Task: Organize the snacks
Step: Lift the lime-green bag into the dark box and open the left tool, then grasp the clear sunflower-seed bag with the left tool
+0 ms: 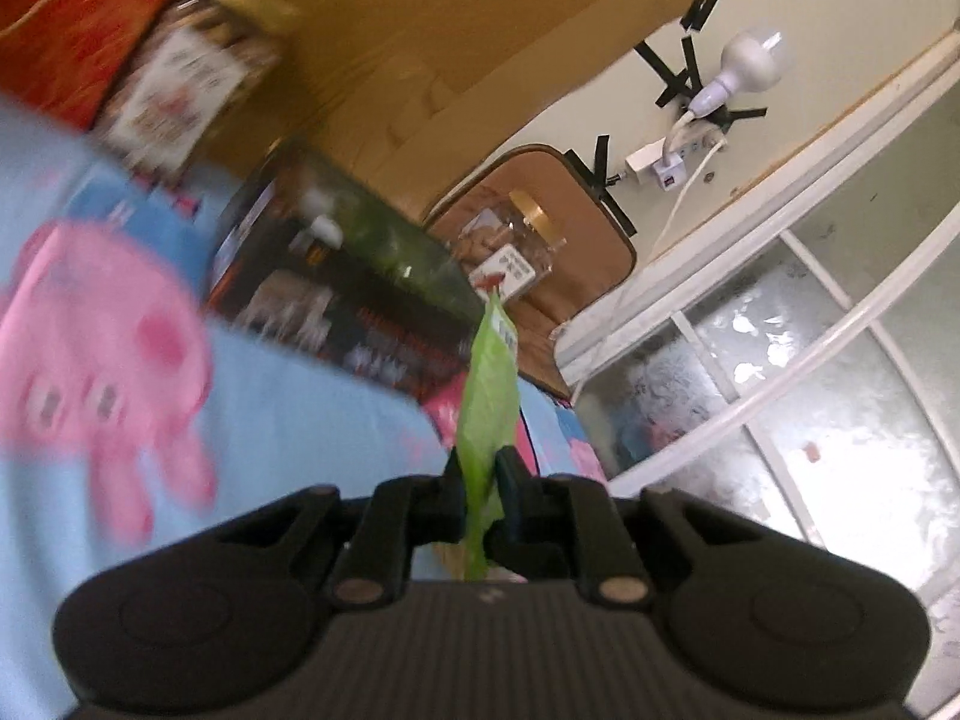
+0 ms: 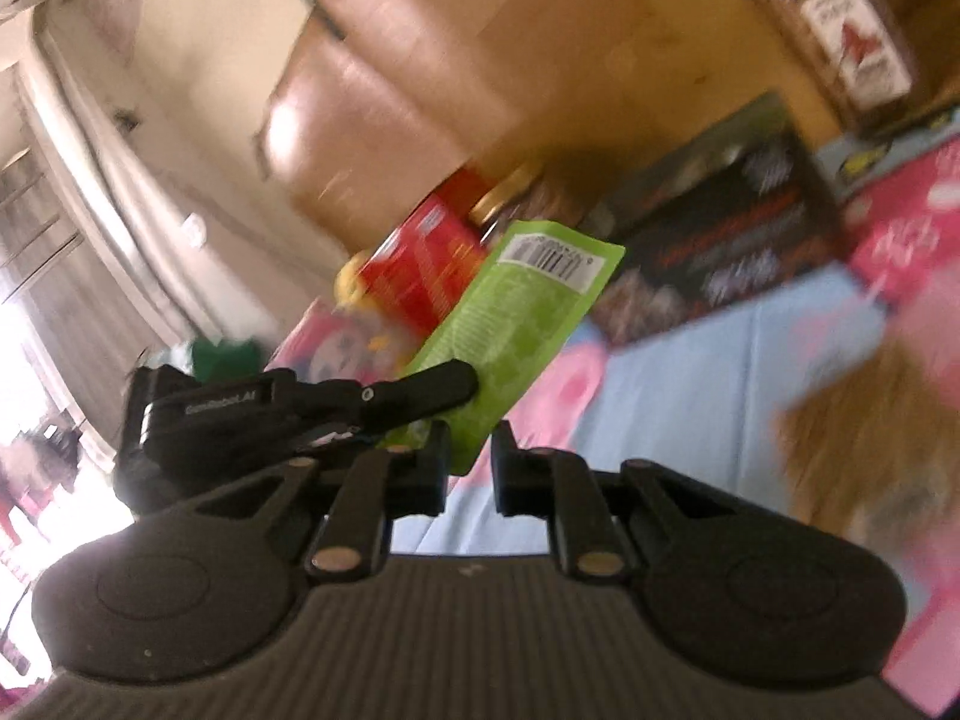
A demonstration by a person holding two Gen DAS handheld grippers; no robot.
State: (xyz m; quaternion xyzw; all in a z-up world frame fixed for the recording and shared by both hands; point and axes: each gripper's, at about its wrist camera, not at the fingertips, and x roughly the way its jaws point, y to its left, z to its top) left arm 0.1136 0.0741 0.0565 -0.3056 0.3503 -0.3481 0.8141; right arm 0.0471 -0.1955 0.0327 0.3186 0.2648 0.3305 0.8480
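My left gripper (image 1: 480, 474) is shut on a flat green snack packet (image 1: 487, 414), seen edge-on and held above the blue cartoon cloth (image 1: 288, 420). In the right wrist view the same green packet (image 2: 522, 312) shows its back with a barcode, with the left gripper (image 2: 444, 387) clamped on its lower edge. My right gripper (image 2: 471, 450) is open; its jaws stand a small way apart just below the packet's lower corner, holding nothing. A dark snack box (image 1: 336, 294) lies beyond, also in the right wrist view (image 2: 714, 240).
Clear jars with gold lids stand about: one at upper left (image 1: 198, 72), one farther back (image 1: 516, 246), one at upper right (image 2: 834, 30). A red box (image 2: 426, 264) and a cardboard box (image 1: 420, 30) are behind. A window (image 1: 780, 390) is at right.
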